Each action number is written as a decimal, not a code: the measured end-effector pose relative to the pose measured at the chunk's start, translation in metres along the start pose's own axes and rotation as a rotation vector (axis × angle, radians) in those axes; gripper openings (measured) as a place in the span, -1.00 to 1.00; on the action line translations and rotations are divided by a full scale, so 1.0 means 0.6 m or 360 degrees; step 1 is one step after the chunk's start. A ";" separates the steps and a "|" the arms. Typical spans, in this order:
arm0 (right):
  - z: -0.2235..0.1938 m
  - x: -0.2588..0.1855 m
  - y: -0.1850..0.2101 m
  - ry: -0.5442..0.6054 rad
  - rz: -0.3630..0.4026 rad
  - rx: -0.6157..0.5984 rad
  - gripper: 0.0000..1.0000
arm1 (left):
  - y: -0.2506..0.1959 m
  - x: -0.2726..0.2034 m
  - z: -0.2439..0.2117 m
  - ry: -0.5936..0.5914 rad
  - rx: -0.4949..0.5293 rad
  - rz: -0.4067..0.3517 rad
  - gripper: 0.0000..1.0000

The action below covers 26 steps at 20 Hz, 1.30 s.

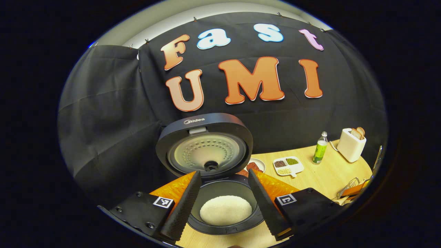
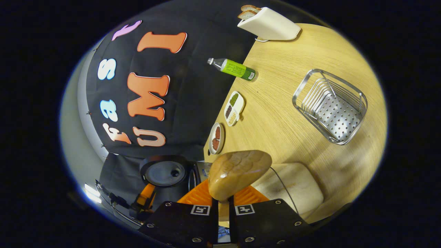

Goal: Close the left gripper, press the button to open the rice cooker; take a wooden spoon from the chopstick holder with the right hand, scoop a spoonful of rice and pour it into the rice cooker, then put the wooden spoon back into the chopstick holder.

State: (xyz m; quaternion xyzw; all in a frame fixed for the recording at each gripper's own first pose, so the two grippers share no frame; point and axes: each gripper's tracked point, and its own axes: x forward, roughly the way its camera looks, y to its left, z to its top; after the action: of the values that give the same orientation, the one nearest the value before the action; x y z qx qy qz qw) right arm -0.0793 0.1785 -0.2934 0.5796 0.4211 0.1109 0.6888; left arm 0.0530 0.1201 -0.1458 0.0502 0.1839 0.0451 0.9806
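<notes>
The black rice cooker stands open with its lid tipped up. A heap of white rice lies in the inner pot. My left gripper hovers just in front of the pot, open, its fingers spread to either side of the opening. In the right gripper view, my right gripper is shut on the handle of the wooden spoon. The spoon's bowl sticks out ahead, and no rice shows on the side I see. The spoon hangs above a cream-white rounded object, with the cooker to its left. The wire chopstick holder stands on the table.
On the wooden table are a white toaster with bread, a green-labelled bottle, a divided dish of grains and a small plate. The left gripper view has the toaster, bottle and dish at right.
</notes>
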 end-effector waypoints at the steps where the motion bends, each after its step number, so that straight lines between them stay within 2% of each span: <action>1: 0.007 -0.001 0.016 0.0016 0.0034 0.0020 -0.76 | 0.013 -0.006 0.003 -0.0021 -0.0024 0.0025 0.69; 3: 0.018 0.002 0.048 0.0055 0.0107 0.0058 -0.76 | 0.039 -0.020 0.005 -0.0063 -0.0064 0.0086 0.69; 4: 0.021 0.006 0.068 0.0079 0.0146 0.0092 -0.76 | 0.051 -0.029 0.007 -0.0084 -0.0087 0.0113 0.86; 8: 0.019 0.040 0.138 0.0202 0.0283 0.0211 -0.76 | 0.097 -0.075 -0.005 -0.0118 -0.0142 0.0253 0.86; 10: 0.008 0.063 0.167 0.0268 0.0308 0.0186 -0.76 | 0.111 -0.095 -0.017 -0.0120 -0.0139 0.0313 0.87; 11: -0.002 0.074 0.185 0.0300 0.0325 0.0175 -0.85 | 0.115 -0.107 -0.022 -0.0121 -0.0137 0.0334 0.87; 12: -0.008 0.086 0.201 0.0331 0.0341 0.0160 -0.76 | 0.117 -0.118 -0.026 -0.0126 -0.0134 0.0348 0.87; 18: -0.044 0.156 0.284 0.0452 0.0398 0.0030 -0.77 | 0.121 -0.172 -0.036 -0.0176 -0.0124 0.0393 0.86; 19: -0.052 0.169 0.298 0.0468 0.0409 0.0012 -0.76 | 0.126 -0.180 -0.040 -0.0180 -0.0126 0.0403 0.69; 20: -0.060 0.183 0.310 0.0483 0.0418 -0.0005 -0.76 | 0.131 -0.185 -0.040 -0.0182 -0.0122 0.0413 0.86; 23: -0.083 0.213 0.339 0.0510 0.0428 -0.0037 -0.77 | 0.149 -0.194 -0.051 -0.0167 -0.0109 0.0444 0.86; 24: -0.088 0.224 0.344 0.0510 0.0421 -0.0053 -0.77 | 0.152 -0.196 -0.056 -0.0157 -0.0107 0.0443 0.69; 25: -0.095 0.235 0.348 0.0502 0.0409 -0.0079 -0.77 | 0.156 -0.195 -0.062 -0.0146 -0.0101 0.0441 0.87; 26: -0.100 0.244 0.350 0.0490 0.0395 -0.0115 -0.76 | 0.156 -0.195 -0.064 -0.0134 -0.0091 0.0442 0.87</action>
State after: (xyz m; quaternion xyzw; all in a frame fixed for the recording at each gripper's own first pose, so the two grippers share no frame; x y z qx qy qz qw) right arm 0.0396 0.3787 -0.1704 0.5782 0.4426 0.2973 0.6176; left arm -0.0761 0.2032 -0.1290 0.0491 0.1327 0.1834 0.9728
